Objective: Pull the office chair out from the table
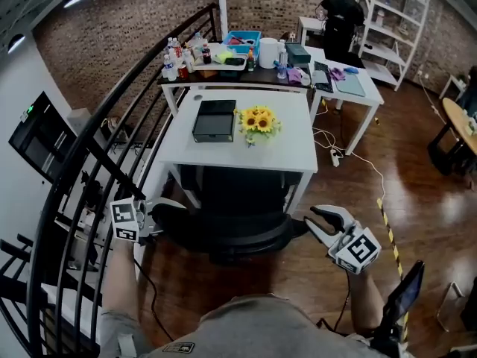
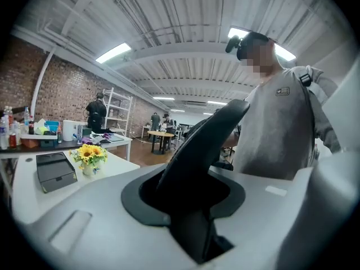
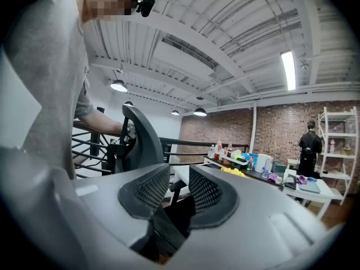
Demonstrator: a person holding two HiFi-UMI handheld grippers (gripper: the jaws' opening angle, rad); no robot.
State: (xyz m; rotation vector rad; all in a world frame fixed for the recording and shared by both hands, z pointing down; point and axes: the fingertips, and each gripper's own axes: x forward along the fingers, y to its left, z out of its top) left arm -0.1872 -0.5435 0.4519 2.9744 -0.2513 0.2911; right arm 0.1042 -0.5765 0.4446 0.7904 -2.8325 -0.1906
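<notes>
Right gripper (image 1: 316, 221): nearest us, jaws spread and gripping nothing, just beside the chair's right edge.
Left gripper (image 1: 149, 223): clamped on a black part at the chair's left side, as we read it.
Office chair (image 1: 223, 226): seat tucked under the near side of the white table (image 1: 298, 155), back toward us.
Done: we judge only the left hold is made.
Left to do: take a right hold, then draw the chair toward us.

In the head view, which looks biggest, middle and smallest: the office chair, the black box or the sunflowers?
Largest: office chair, though it is nearest the camera.
Then black box and sunflowers: about alike, so no ranking.
</notes>
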